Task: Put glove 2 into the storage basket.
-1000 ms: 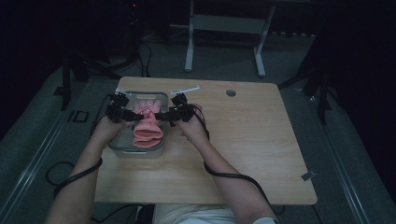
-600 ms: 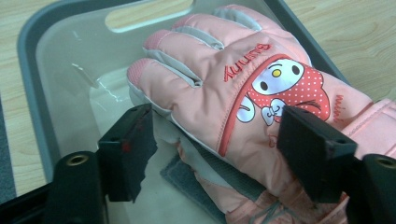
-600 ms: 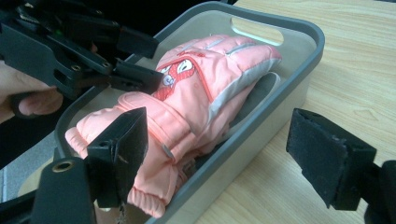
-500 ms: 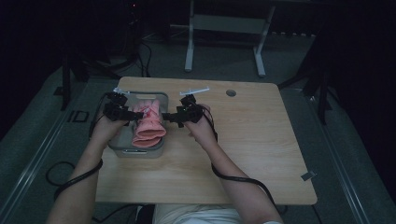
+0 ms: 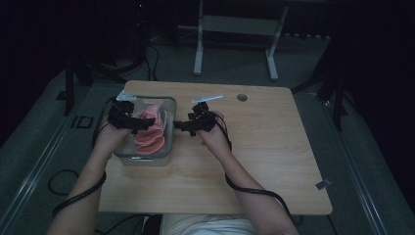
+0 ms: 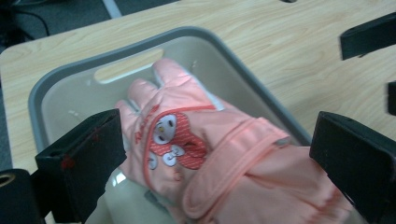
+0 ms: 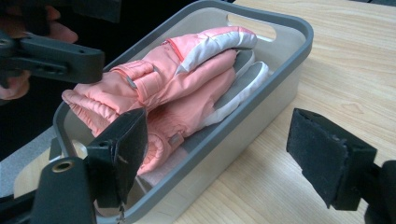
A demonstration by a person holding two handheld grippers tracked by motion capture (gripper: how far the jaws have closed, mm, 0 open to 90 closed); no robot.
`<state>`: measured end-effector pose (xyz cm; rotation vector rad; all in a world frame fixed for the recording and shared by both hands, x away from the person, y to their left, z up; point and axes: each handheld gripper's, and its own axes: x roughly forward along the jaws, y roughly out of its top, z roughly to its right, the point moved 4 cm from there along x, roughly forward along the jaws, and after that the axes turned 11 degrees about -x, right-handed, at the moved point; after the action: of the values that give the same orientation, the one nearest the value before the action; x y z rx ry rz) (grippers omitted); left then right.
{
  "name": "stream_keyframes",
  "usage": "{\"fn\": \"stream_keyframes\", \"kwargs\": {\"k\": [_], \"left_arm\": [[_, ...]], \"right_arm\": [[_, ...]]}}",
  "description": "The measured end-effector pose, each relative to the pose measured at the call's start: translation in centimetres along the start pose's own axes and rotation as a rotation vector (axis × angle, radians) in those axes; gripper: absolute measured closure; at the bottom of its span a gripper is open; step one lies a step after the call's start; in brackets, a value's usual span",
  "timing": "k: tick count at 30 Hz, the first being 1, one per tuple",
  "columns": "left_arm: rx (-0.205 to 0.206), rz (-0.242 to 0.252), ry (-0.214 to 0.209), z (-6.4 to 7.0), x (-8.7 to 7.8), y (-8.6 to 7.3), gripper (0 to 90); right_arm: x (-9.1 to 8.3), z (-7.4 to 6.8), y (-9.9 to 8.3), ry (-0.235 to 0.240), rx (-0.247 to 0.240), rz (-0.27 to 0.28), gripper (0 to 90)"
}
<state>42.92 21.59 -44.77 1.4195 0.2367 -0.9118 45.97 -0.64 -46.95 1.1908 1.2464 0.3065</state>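
— Holding your left gripper (image 6: 219, 154) over the bin, are you?

— Yes — your jaws stand wide apart there, with the pink glove (image 6: 205, 154) lying between them, gripped by neither.

— And your right gripper (image 7: 224, 158)?

— Spread open too, astride the near wall of the grey bin (image 7: 261, 100) — one jaw inside by the cuffs, one outside over the wooden table (image 7: 345, 79).

— Where do the gloves sit?

— Both lie stacked in the bin, fingers toward its handle slot.
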Motion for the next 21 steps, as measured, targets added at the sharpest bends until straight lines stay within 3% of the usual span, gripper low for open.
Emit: {"fn": "stream_keyframes", "kwargs": {"k": [5,12,19,21], "left_arm": [[0.057,0.044,-0.036,2.4,-0.9,0.5,2.9],[0.151,0.063,-0.127,7.0,-1.0,0.5,2.9],[0.193,0.075,-0.250,11.3,-0.7,-0.7,3.0],[0.229,0.063,-0.260,12.4,-0.4,-1.2,3.0]], "right_arm": [[-0.7,0.2,-0.3,-0.009,-0.010,0.010,20.7],[-2.3,0.8,-0.6,-0.024,-0.032,0.029,18.0],[-3.9,1.4,-1.7,-0.025,-0.069,0.021,17.5],[-4.3,1.4,-2.2,-0.021,-0.073,0.023,17.5]]}}
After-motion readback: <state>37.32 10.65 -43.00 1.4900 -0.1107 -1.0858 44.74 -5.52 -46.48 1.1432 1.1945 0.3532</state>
